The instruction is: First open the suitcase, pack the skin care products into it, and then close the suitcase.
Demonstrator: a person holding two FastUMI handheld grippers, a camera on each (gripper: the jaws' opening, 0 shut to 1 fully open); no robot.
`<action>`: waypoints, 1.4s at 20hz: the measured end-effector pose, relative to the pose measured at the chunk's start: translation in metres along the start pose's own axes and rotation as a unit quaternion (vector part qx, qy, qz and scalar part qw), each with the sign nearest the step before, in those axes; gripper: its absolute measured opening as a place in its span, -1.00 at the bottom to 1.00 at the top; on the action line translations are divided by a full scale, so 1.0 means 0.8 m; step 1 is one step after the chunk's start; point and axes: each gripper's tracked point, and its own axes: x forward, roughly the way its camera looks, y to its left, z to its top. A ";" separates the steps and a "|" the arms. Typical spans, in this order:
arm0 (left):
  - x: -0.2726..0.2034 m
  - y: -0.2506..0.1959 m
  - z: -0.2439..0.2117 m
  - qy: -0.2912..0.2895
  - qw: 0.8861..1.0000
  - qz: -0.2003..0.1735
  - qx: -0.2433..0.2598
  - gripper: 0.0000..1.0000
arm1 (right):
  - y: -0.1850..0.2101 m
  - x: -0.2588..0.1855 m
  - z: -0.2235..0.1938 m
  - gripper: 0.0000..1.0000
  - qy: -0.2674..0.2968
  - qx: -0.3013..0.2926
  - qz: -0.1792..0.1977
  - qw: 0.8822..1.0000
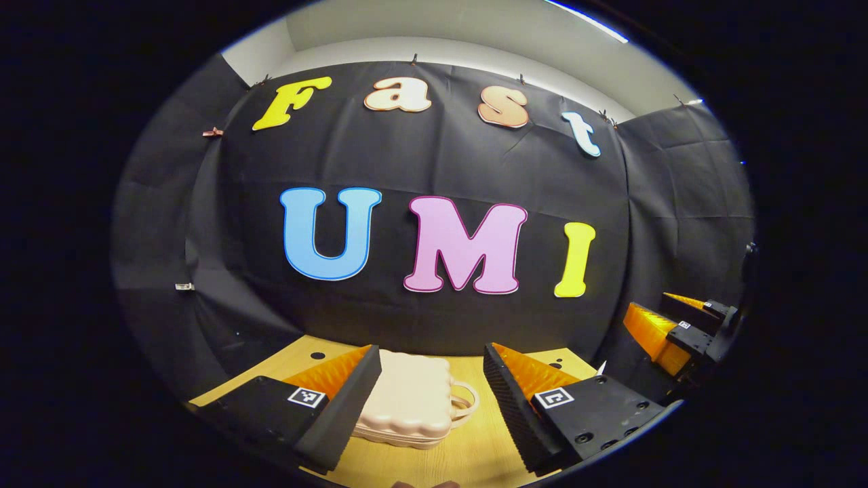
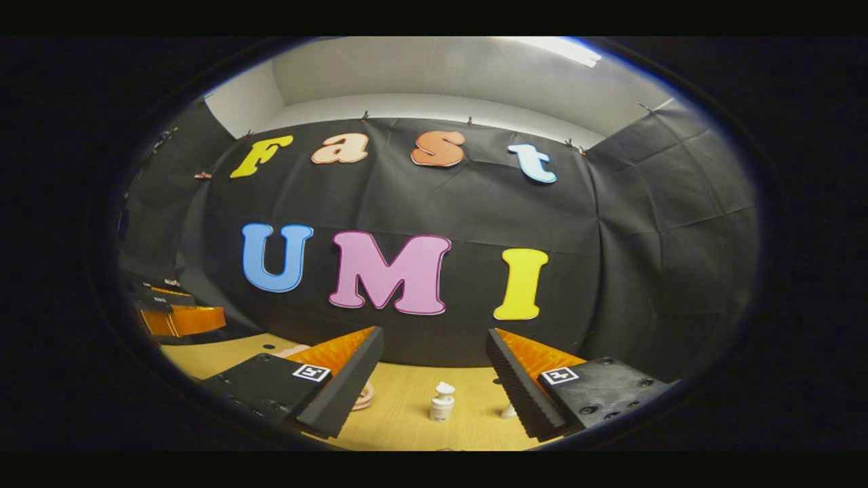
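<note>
A small pale pink suitcase (image 1: 410, 407) lies closed on the wooden table (image 1: 475, 454), its handle (image 1: 464, 401) pointing right. My left gripper (image 1: 430, 386) hangs open above and in front of it, nothing between its fingers. In the right gripper view, my right gripper (image 2: 434, 369) is open too, held over the table (image 2: 407, 407). A small white skin care bottle (image 2: 442, 401) stands upright beyond it. A second white item (image 2: 508, 410) peeks out beside the right finger. A bit of the pink suitcase handle (image 2: 366, 396) shows behind the left finger.
The other gripper (image 1: 685, 325) shows far right in the left gripper view, and far left (image 2: 176, 315) in the right gripper view. The black cloth wall (image 1: 434, 169) stands close behind the table. Small holes (image 1: 317, 355) dot the tabletop's far edge.
</note>
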 end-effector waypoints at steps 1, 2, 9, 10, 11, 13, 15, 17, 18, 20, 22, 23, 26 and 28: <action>0.003 -0.002 -0.003 0.004 1.000 -0.003 0.001 0.92 | -0.002 0.000 -0.004 0.92 0.003 -0.004 -0.002 1.000; 0.008 -0.006 -0.007 0.010 1.000 -0.007 0.002 0.92 | -0.005 0.001 -0.008 0.92 0.006 -0.008 -0.003 1.000; 0.083 -0.071 -0.054 0.047 0.997 -0.051 0.017 0.92 | -0.026 0.024 -0.016 0.92 0.018 -0.027 0.001 0.999; 0.099 -0.080 -0.065 0.056 0.997 -0.055 0.014 0.92 | -0.029 0.028 -0.015 0.92 0.016 -0.031 0.002 0.999; 0.120 -0.088 -0.081 0.070 0.996 -0.057 0.012 0.92 | -0.033 0.032 -0.015 0.92 0.014 -0.033 0.002 0.999; 0.159 -0.105 -0.115 0.102 0.993 -0.065 0.007 0.92 | -0.039 0.038 -0.016 0.89 0.012 -0.032 -0.001 0.999; 0.197 -0.119 -0.155 0.135 0.989 -0.067 0.006 0.93 | -0.041 0.045 -0.028 0.92 0.013 -0.033 -0.001 0.999; 0.246 -0.140 -0.220 0.185 0.980 -0.073 0.012 0.92 | -0.043 0.051 -0.057 0.89 0.027 -0.053 0.010 0.998; 0.263 -0.140 -0.249 0.207 0.976 -0.066 0.012 0.92 | -0.046 0.054 -0.067 0.92 0.031 -0.057 0.013 0.998; 0.280 -0.152 -0.292 0.244 0.968 -0.066 0.002 0.94 | -0.048 0.057 -0.086 0.92 0.043 -0.060 0.016 0.997; 0.296 -0.155 -0.331 0.267 0.962 -0.056 0.018 0.93 | -0.050 0.058 -0.102 0.93 0.059 -0.059 0.016 0.996; 0.304 -0.151 -0.346 0.277 0.959 -0.039 0.031 0.93 | -0.050 0.058 -0.110 0.90 0.064 -0.056 0.018 0.996; 0.323 -0.150 -0.385 0.311 0.950 -0.005 0.037 0.93 | -0.057 0.061 -0.143 0.93 0.079 -0.083 0.025 0.993; 0.331 -0.146 -0.421 0.348 0.936 0.017 0.046 0.88 | -0.084 0.065 -0.168 0.93 0.105 -0.093 0.020 0.990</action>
